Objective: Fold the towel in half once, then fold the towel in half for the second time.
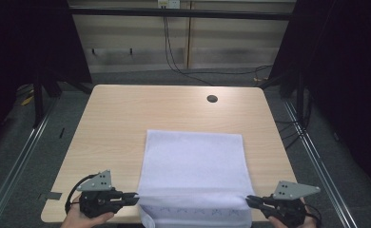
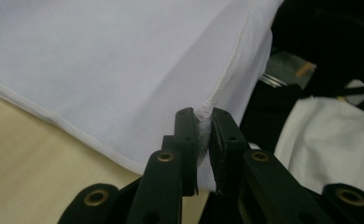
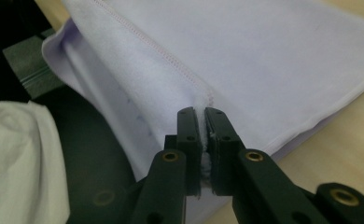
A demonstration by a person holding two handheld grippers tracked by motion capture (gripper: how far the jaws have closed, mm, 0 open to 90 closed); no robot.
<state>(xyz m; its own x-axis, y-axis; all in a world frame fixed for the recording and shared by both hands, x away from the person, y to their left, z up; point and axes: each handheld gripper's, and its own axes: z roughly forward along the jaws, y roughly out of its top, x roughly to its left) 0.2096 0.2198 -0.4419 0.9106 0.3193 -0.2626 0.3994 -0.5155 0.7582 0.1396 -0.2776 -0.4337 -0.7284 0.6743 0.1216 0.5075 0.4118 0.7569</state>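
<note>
High view: white towel (image 1: 195,166) lies flat on the table (image 1: 117,114), centre to 6 o'clock, with its near edge hanging over the table's front edge. Left gripper (image 1: 135,197) at 7 o'clock and right gripper (image 1: 248,199) at 5 o'clock each meet a near corner of the towel, pulled taut between them

Left gripper view: fingers (image 2: 187,140) pinch the hemmed corner of the towel (image 2: 124,70), cloth bunched between the pads, table showing at 8 o'clock

Right gripper view: fingers (image 3: 189,140) closed on the stitched corner of the towel (image 3: 264,56), fabric squeezed in the narrow gap

Progress, my read: both corners grasped, so pickup is done. The fold itself hasn't happened; far half lies unfolded. Left: carry the near edge towards 12 o'clock, lay it down, release
</note>
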